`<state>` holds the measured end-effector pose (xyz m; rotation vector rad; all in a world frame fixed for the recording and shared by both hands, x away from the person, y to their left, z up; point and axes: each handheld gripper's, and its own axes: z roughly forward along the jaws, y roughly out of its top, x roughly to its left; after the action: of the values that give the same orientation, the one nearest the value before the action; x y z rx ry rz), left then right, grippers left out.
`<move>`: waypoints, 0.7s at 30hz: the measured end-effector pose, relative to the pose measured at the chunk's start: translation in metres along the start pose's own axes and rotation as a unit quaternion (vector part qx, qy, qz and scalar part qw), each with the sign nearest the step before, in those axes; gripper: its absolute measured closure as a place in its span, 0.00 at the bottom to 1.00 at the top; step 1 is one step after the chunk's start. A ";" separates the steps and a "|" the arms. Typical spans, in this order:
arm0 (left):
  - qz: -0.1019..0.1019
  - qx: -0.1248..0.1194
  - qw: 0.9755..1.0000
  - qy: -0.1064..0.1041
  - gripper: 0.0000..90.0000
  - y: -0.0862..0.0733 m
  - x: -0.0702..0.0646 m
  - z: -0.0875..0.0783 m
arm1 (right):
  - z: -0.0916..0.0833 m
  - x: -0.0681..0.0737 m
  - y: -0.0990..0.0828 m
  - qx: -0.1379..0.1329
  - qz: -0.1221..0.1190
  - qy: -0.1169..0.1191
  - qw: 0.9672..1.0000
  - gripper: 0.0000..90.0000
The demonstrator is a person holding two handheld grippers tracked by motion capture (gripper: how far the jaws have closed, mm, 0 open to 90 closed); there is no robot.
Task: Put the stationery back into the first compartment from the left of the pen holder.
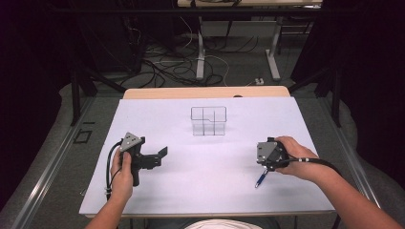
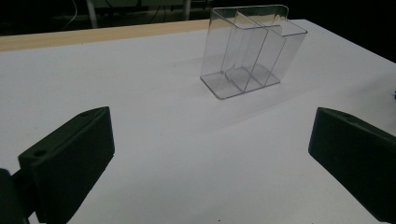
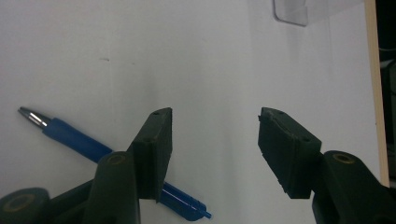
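My right tongs [image 3: 212, 140] stand released over the blue pen [image 3: 88, 147] lying ungrasped on the bench [image 1: 191, 191]; left tongs [image 2: 210, 158] released, clear organizer [image 1: 208, 120] unfilled.

My high view looks down from six o'clock; both gripper views, close, share the clear organizer [image 2: 250, 46] at twelve.

No readable text anywhere — no labels, brands, numbers or signs.
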<state>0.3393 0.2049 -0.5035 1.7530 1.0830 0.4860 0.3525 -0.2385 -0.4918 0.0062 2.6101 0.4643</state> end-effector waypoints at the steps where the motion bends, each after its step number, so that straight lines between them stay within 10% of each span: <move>1: 0.000 -0.002 1.000 0.001 0.00 0.000 0.000 0.000 | 0.000 0.001 0.000 0.002 -0.010 0.001 1.000 0.50; 11: 0.002 0.001 1.000 -0.001 0.00 0.000 -0.001 0.001 | -0.002 0.002 0.007 0.043 -0.158 0.035 0.986 0.53; 13: -0.001 0.000 1.000 -0.002 0.00 0.000 -0.001 0.001 | 0.001 0.006 0.004 0.014 -0.170 0.012 0.985 0.56; 21: 0.003 0.000 1.000 -0.002 0.00 0.000 -0.001 0.002 | -0.003 0.009 0.004 0.031 -0.207 0.051 0.977 0.65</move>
<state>0.3396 0.2029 -0.5043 1.7571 1.0765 0.4857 0.3432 -0.2344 -0.4922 -0.5427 2.6246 0.2392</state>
